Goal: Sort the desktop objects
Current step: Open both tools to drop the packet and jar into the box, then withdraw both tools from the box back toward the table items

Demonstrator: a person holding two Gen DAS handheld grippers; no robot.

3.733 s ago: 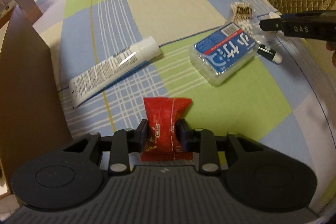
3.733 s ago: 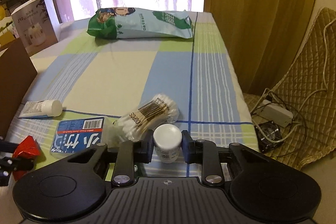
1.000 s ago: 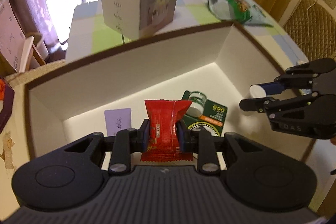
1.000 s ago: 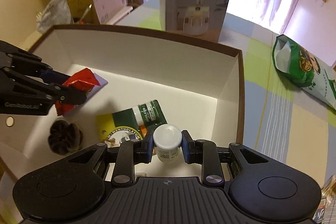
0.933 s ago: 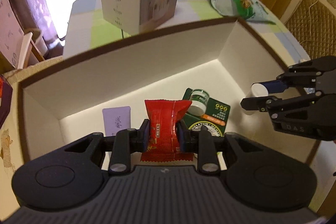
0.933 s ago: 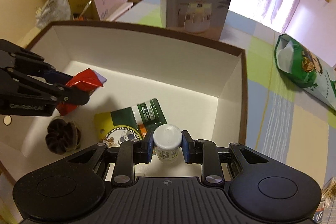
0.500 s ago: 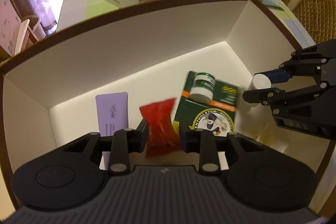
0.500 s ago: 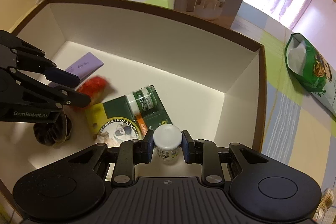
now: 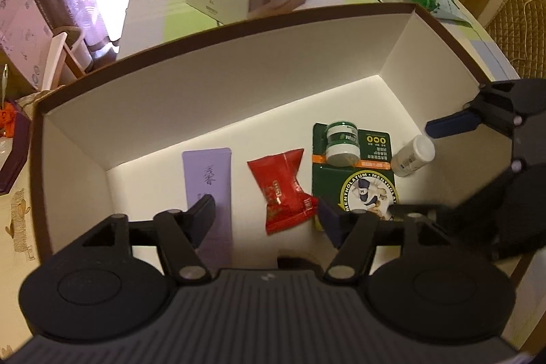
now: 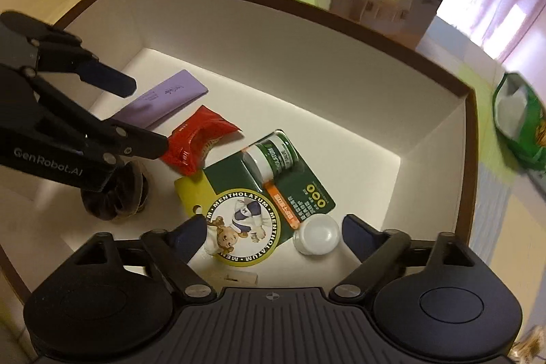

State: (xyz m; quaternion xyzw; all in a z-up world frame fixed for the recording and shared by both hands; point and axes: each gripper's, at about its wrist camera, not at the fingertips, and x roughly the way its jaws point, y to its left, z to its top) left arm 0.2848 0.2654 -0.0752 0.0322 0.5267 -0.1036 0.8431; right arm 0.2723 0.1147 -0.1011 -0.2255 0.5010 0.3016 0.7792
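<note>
My left gripper (image 9: 266, 214) is opening over the box (image 9: 239, 84), nothing pressed between its pads; the red snack packet (image 9: 281, 186) lies loose on the box floor just ahead of the jaws, at about twelve o'clock from them. My right gripper (image 10: 273, 232) is opening too, and the small white bottle (image 10: 317, 234) sits free on the floor between its fingers, nearer the right one, touching neither that I can see. From the left wrist view that bottle lies tipped on its side at about two o'clock, against the edge of the green Mentholatum card (image 9: 355, 176). A purple sachet (image 9: 208, 179) lies at ten o'clock of the packet, and a dark scrunchie (image 10: 114, 193) at seven o'clock of it in the right view.

I judge this the drop-off step for both items, done or nearly so. Next, I'd lift both grippers straight out clear of the box walls, then swing back to the surface beyond for whatever remains there.
</note>
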